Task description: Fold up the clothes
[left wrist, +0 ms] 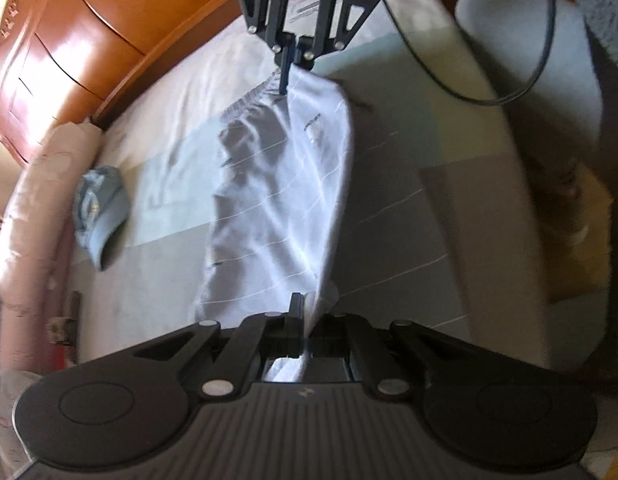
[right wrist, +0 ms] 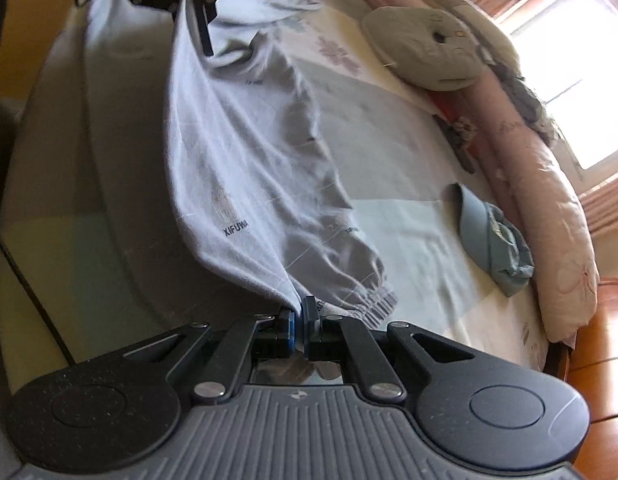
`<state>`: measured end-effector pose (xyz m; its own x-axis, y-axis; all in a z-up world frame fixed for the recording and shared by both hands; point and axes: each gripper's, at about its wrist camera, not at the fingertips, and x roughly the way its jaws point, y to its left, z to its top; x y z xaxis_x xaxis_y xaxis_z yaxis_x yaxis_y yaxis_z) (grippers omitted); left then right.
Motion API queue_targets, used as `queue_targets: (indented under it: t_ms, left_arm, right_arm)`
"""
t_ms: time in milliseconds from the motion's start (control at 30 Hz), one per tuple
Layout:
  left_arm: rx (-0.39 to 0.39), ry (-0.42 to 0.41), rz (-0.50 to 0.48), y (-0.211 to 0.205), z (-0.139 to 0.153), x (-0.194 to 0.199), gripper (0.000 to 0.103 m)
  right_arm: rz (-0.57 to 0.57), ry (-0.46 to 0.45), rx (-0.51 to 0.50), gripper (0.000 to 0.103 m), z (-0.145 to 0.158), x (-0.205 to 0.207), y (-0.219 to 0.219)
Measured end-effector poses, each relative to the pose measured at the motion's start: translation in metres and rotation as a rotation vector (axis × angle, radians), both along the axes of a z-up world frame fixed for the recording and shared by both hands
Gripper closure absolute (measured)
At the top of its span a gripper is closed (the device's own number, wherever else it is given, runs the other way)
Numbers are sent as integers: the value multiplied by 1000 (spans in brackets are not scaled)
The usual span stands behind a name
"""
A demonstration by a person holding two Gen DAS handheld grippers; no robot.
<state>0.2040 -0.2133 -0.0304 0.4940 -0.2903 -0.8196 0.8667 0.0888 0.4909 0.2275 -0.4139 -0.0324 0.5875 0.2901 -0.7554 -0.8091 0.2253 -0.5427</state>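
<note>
A light grey garment [left wrist: 285, 184] with thin white lines and an elastic cuff hangs stretched between my two grippers above the bed. My left gripper [left wrist: 303, 312] is shut on one end of it. My right gripper [left wrist: 289, 76] shows at the top of the left wrist view, shut on the other end near the cuff. In the right wrist view the garment [right wrist: 245, 168] sags in the middle, my right gripper [right wrist: 300, 312] pinches it beside the ribbed cuff [right wrist: 373, 300], and my left gripper [right wrist: 203, 32] holds the far end.
The bed [right wrist: 389, 152] has a pale patchwork sheet. A folded blue garment [right wrist: 493, 240] lies on it, also in the left wrist view [left wrist: 101, 208]. A pink rolled quilt [right wrist: 549, 208] and a grey cushion [right wrist: 421, 48] line the far side. A wooden cabinet [left wrist: 89, 40] stands behind.
</note>
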Motion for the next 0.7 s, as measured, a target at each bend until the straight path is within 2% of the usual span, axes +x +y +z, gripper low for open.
queue_targets:
  t_ms: [200,300,533,700]
  left_arm:
    - [15,80,7,-4,-16,-3,103]
    - [20,92,17,-3,-18,-4,103]
    - [31,136,39,1,-27,-2,103]
    - [-14,169,75,4,-30,3,103]
  right_arm:
    - [44,28,-63,98,-14,0,-3]
    - [52,30,-75,98,-18,-3,-5]
    - [49,32,-55,98,-19,-6,-6]
    - [17,55,-34,95,-24,-6,-5]
